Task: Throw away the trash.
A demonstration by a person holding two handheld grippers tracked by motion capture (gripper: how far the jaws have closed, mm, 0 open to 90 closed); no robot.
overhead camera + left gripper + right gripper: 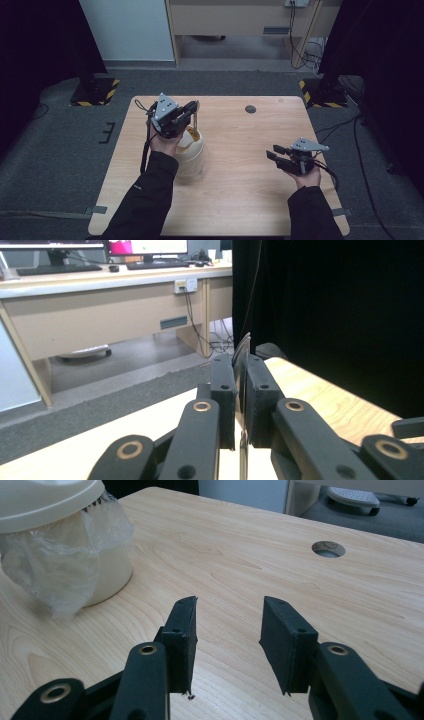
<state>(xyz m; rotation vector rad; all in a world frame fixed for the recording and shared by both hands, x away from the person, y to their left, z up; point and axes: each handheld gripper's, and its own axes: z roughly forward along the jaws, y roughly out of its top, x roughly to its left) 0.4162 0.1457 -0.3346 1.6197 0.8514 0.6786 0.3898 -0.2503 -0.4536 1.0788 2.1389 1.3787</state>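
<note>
Cream bin [192,155], clear liner [60,570], pale woodgrain table [240,165], black tools

No text, label, brand, number or sign can be read anywhere; the screens on the far desk, well beyond the fingers, are too blurred to make out.
</note>
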